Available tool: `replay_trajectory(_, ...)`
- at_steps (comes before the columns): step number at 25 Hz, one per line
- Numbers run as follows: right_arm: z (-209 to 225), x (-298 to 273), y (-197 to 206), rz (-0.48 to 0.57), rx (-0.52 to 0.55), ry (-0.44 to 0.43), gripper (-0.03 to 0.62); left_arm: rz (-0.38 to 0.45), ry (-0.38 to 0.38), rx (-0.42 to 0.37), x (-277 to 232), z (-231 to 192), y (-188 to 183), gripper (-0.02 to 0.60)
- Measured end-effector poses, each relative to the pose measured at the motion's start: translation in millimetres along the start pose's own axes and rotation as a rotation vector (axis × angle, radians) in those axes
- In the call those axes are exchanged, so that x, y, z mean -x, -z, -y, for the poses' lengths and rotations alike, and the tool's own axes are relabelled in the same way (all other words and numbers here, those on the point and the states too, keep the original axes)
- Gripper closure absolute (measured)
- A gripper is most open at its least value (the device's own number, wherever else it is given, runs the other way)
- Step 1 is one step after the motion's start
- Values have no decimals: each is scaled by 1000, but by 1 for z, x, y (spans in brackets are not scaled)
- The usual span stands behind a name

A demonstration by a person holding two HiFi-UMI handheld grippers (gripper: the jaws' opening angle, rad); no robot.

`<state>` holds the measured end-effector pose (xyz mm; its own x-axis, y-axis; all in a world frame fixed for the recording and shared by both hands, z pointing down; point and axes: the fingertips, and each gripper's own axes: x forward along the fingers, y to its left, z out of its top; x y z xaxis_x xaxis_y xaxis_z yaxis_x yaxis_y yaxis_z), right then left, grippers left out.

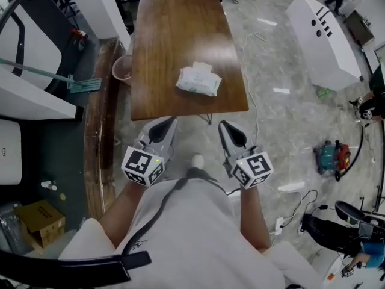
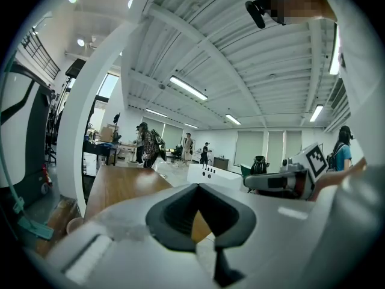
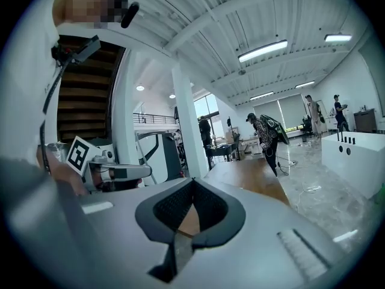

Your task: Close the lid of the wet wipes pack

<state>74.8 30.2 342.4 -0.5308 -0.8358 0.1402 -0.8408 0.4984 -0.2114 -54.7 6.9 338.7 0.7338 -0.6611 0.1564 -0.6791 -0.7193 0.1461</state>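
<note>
Both claws as I see them from the operating station. The left gripper [image 1: 161,127] has its two dark, ribbed pads drawn together at the tips with nothing between them, and the right gripper [image 1: 231,132] is likewise closed and empty. Each is a smooth grey-white shell tapering to a black, rounded nose, and each carries a marker cube [image 1: 143,164] printed with black-and-white squares at its rear. The claws sit side by side, pointing almost level, just short of the near edge of the table [image 1: 174,35]. The wet wipes pack [image 1: 198,80] lies ahead of them and well apart from both, on the near half of the table toward its right edge, roughly in line with the gap between the two claws and slightly nearer the right one. It is a soft, white, crinkled pouch, oblong and lying flat at a slight angle. I cannot tell the position of its lid at this size. The table is a rectangle of glossy brown wood grain standing on a pale, marbled floor [image 1: 283,119]. A round pinkish bucket [image 1: 122,69] stands on the floor against the table's left edge.
</note>
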Motion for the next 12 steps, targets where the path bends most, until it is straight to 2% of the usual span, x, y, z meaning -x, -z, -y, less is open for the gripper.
replay_trajectory(12, 60, -23, -5, -36, 1, -116, 585, -1, -92, 20, -67, -3, -6, 578)
